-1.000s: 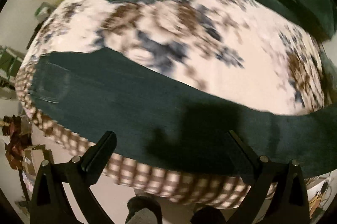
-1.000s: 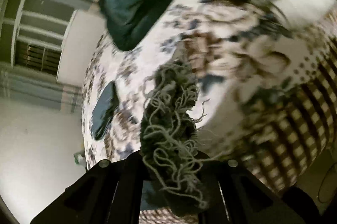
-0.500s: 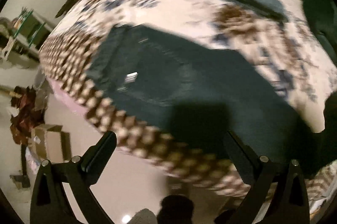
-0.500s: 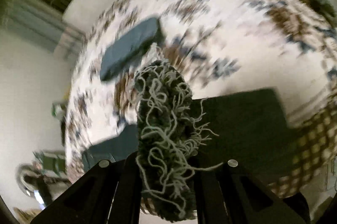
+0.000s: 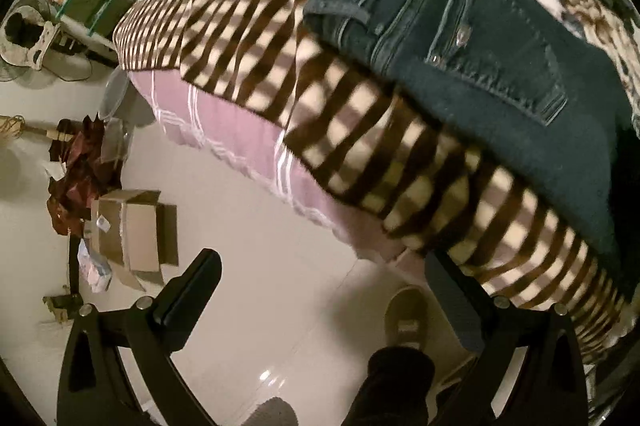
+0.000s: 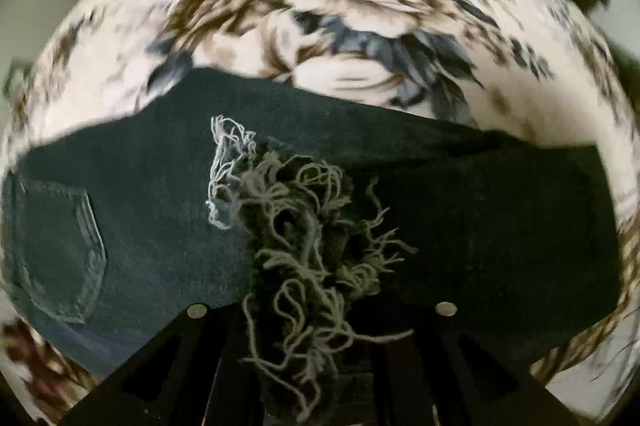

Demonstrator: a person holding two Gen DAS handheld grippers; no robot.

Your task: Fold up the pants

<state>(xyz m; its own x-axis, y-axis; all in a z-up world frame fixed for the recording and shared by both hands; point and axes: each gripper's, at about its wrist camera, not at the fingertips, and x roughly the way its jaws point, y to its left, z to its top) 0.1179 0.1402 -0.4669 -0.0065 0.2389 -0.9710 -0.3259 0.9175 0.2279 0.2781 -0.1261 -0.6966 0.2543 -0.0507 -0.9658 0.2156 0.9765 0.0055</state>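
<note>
Right wrist shows my right claw [image 6: 320, 306] clamped on the jeans' [image 6: 160, 194] frayed hem; left wrist shows my left claw [image 5: 320, 290] spread, empty, over floor [image 5: 260, 226].

Frayed hem [image 6: 304, 246] hides right gripper [image 6: 316, 310] fingertips; blanket [image 6: 360, 26] blurred.

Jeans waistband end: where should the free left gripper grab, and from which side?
Take the waistband corner of the jeans nearest the bed edge, coming in low from the floor side. That thick edge lies over the checked blanket border; the left gripper is open and empty.
</note>
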